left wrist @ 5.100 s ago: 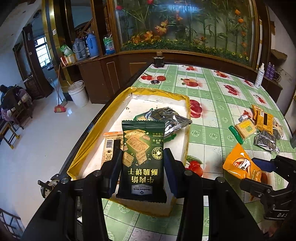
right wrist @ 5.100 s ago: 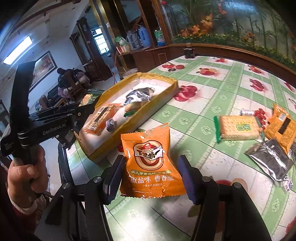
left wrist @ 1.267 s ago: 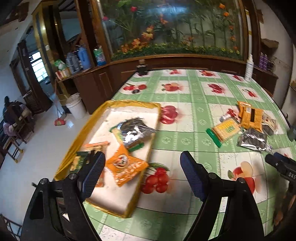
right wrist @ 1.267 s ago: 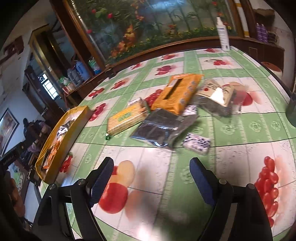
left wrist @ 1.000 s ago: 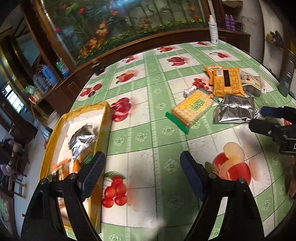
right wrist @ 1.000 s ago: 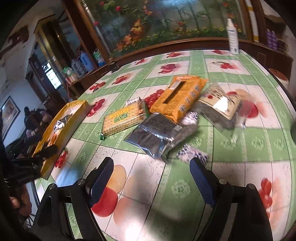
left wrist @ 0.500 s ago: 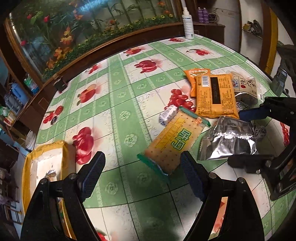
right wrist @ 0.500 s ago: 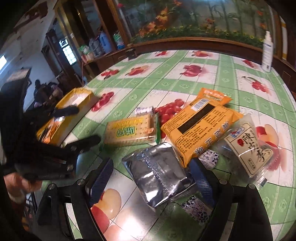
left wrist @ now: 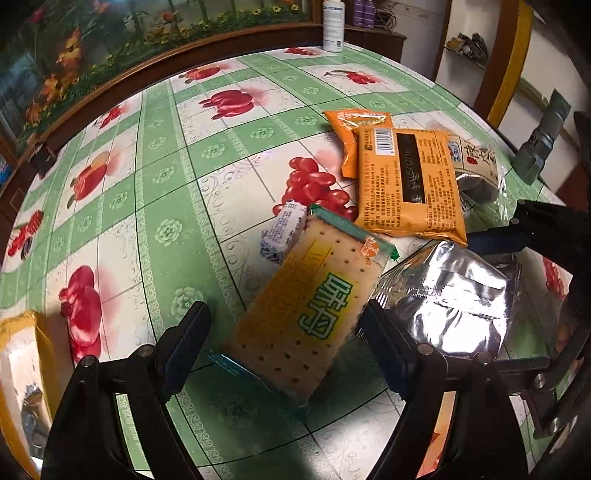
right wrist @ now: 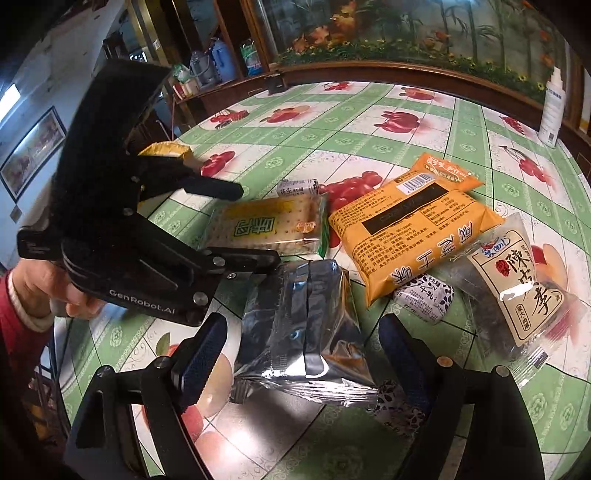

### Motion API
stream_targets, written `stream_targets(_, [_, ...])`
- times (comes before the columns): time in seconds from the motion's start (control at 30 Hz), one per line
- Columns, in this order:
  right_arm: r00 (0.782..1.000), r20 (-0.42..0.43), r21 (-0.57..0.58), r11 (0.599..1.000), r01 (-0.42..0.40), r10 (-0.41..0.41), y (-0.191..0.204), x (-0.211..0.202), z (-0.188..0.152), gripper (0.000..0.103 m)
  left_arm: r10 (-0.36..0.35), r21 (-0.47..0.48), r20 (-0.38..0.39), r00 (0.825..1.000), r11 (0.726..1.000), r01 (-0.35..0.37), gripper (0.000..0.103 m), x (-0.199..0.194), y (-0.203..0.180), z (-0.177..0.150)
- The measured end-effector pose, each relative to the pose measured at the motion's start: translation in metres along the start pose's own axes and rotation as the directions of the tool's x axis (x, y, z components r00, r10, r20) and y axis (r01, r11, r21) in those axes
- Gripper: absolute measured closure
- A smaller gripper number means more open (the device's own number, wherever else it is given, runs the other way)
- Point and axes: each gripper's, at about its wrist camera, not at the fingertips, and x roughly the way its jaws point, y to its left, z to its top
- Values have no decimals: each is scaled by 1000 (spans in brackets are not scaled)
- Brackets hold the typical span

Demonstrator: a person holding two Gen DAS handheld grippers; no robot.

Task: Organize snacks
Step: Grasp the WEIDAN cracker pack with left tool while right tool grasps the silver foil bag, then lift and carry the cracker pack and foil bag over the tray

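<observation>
A: Left gripper (left wrist: 284,332) has swung from the tray to the loose pile; cracker pack (left wrist: 306,317) now sits between its closing jaws, pads not touching yet.
B: Right gripper (right wrist: 301,354)?
A: Wide open, empty, silver pouch (right wrist: 299,332) lying between its fingers.
B: Step?
A: Picking up. Next, I'd say: close on both packs, lift, carry to the tray.

My table (left wrist: 155,177) wears a green fruit-print cloth. On it, close before me — a cracker pack (left wrist: 306,310), a silver pouch (left wrist: 454,299) to its right, orange bags (left wrist: 410,184) beyond. Far off stands a white bottle (left wrist: 333,24); the yellow tray (left wrist: 22,354) sits far left.
</observation>
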Motion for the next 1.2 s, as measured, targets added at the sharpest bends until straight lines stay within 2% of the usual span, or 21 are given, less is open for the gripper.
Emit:
stream_targets(0.03, [1000,7,-1,1000,-2,2,0,-1,1,17,-8,-22,16,1000,1000,9,28,-3,5,-4])
stream_targets(0.1, [1000,12,-7,1000,-1,1,3,-2,2,17,10,-24,24,1000,1000,-9,47,-9,8,-11])
stream_targets(0.17, [1000,11,-14,1000,1,-1,7,1,4,17,12,-41,11,1000,999,-12,57,-15,11,-18])
stream_targets(0.23, [1000,0,-26,1000,10,-10,13,5,5,17,15,-57,2,1000,998,-15,58,-20,13,-27])
stream_targets(0.43, [994,-30,-114,988,102,-106,36,23,5,18,4,-108,-7,1000,994,-4,58,-31,17,-46])
stream_targets(0.53, [990,-20,-118,984,136,-140,40,24,6,29,13,-108,-21,1000,994,-15,56,-30,17,-43])
stream_targets(0.57, [990,-16,-104,985,134,-137,39,24,7,37,26,-100,-27,999,995,-29,54,-27,14,-40])
stream_targets(0.67, [992,-13,-68,990,125,-126,35,21,6,40,39,-80,-28,999,996,-41,47,-22,9,-33])
stream_targets(0.73, [990,-12,-70,987,143,-144,38,19,3,41,42,-82,-18,999,996,-43,47,-20,7,-30])
stream_targets(0.77, [990,-8,-61,988,142,-143,38,17,2,42,40,-95,-12,999,995,-41,47,-20,8,-31])
stream_targets(0.87, [995,20,3,995,100,-100,34,6,-5,43,51,-143,8,999,988,-49,58,-25,13,-40])
stream_targets(1.03, [994,76,74,995,67,-72,32,-15,-15,43,58,-244,27,998,969,-50,59,-41,20,-63])
stream_targets(1.2, [991,133,104,994,12,-26,45,-41,-23,43,90,-330,98,991,942,-53,58,-78,16,-89])
